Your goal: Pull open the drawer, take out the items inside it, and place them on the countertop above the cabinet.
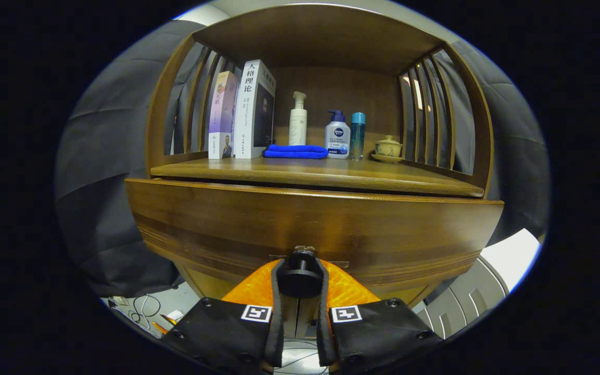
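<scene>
- Gripper view: the tongs [300, 284] are clamped on the dark round knob [300, 280] at the middle of the drawer front [310, 224], one finger pressing each side.
- The drawer stands slightly proud of the cabinet, just below the tabletop [310, 174].
- On the tabletop, beyond the tongs: two upright books [242, 112], a folded blue cloth [296, 151], a white pump bottle [298, 121], a second pump bottle [337, 135], a teal bottle [358, 134], a lidded cup [387, 148].

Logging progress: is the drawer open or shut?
Slightly open: the drawer front stands proud of the countertop edge; gripper clamps its knob.
</scene>
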### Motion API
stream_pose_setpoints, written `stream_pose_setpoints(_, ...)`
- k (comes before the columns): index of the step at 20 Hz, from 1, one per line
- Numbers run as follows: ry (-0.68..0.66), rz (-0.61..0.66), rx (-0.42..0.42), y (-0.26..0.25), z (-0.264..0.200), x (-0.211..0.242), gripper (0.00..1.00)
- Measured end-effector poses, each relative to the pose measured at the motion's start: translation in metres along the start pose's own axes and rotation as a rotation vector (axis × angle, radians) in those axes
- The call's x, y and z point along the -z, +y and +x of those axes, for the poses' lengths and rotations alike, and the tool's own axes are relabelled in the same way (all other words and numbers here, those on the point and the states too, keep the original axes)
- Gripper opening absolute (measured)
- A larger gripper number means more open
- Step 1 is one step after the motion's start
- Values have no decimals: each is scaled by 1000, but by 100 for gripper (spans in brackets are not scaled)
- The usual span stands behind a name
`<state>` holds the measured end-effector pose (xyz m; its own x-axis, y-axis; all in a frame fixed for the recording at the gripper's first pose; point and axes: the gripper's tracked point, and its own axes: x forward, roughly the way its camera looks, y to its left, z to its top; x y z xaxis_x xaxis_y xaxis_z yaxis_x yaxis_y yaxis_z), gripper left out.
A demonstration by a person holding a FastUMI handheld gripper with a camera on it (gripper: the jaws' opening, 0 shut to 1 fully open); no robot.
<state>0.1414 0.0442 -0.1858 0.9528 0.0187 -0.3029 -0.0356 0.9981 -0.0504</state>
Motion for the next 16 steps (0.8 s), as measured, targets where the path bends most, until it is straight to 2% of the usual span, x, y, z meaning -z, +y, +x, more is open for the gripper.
stream_pose_setpoints(16,4,-16,-55,11,-94,37,28)
